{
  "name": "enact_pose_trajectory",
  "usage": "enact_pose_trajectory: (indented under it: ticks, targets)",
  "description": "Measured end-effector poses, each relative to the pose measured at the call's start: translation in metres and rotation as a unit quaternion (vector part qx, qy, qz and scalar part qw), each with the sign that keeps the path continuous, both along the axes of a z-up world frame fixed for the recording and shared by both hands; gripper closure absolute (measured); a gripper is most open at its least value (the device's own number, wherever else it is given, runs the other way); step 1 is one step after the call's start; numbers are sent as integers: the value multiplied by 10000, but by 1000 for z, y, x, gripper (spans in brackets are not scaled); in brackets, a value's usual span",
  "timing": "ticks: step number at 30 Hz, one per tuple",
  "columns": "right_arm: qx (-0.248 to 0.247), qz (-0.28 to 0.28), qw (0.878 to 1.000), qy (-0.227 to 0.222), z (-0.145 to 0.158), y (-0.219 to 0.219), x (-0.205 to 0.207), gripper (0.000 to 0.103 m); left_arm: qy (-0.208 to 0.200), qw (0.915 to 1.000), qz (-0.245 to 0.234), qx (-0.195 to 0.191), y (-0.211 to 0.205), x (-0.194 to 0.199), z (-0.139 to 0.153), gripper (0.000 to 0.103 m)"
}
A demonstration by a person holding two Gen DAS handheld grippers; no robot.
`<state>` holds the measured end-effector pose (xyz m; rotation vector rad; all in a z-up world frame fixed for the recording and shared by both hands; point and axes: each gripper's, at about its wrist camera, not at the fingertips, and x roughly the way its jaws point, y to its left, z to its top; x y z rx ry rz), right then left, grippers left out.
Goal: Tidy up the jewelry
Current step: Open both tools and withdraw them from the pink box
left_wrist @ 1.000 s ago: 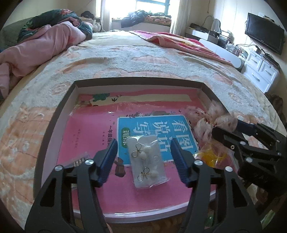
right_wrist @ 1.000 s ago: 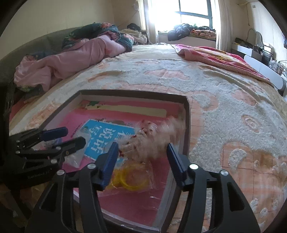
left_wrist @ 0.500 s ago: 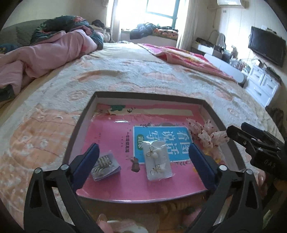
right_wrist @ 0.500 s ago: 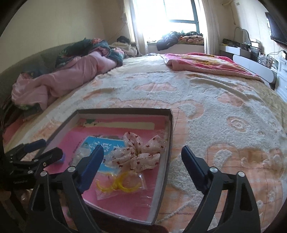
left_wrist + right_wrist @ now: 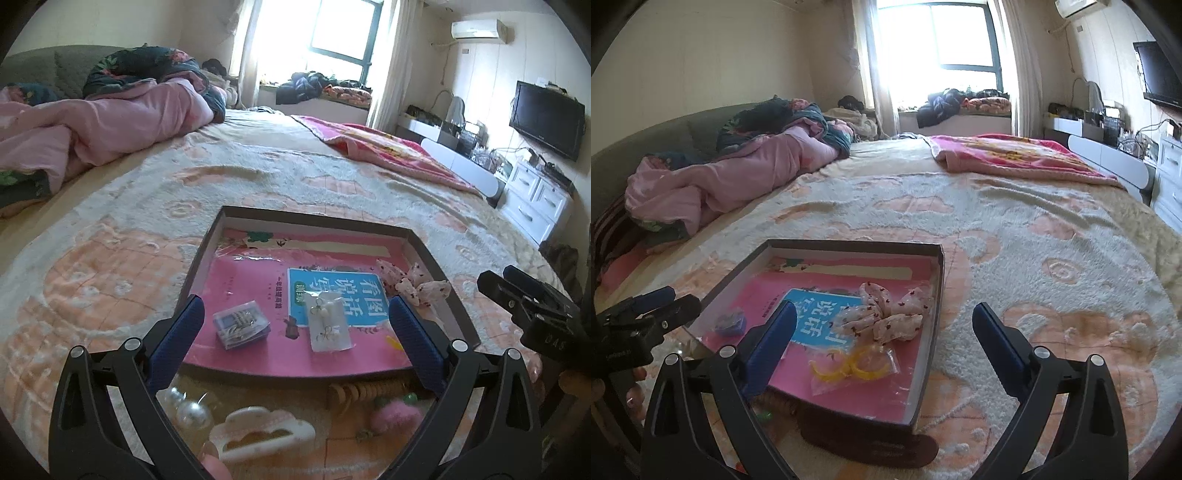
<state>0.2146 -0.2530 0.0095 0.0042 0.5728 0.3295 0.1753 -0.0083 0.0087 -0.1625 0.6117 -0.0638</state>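
Two claws: the left claw [image 5: 293, 325] and the right claw [image 5: 882, 328] are both held spread wide, nothing between the fingers, above the near edge of the box.
Box: a shallow dark-walled box [image 5: 314, 220] is set on the bed [image 5: 122, 236], lined with a pink book.
Already boxed: an earring packet [image 5: 328, 326], a small bead packet [image 5: 240, 325], a spotted fabric bow [image 5: 892, 314] and a bag of yellow rings [image 5: 853, 367] are laid inside.
Still outside: pearl earrings [image 5: 190, 408], a white hair clip [image 5: 262, 434], a pink pompom [image 5: 397, 419] and a brown comb-like piece [image 5: 351, 393] are seen on the bed just in front of the box.
Handling: the hair clip is judged light and stiff, best pinched across its arched back; the pearls are judged smooth and likely to roll or slip.
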Motion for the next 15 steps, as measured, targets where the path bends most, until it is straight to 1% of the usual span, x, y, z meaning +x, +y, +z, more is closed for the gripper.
enact_pose_trajectory:
  ticks: [4, 15]
  targets:
    - [-33, 48, 10000, -62, 2, 1, -12, 10, -43, 10000, 41, 9, 4, -10, 2, 12]
    - [92, 164, 9997, -138, 6, 4, -42, 9, -196, 9997, 126, 45, 14, -35, 3, 12]
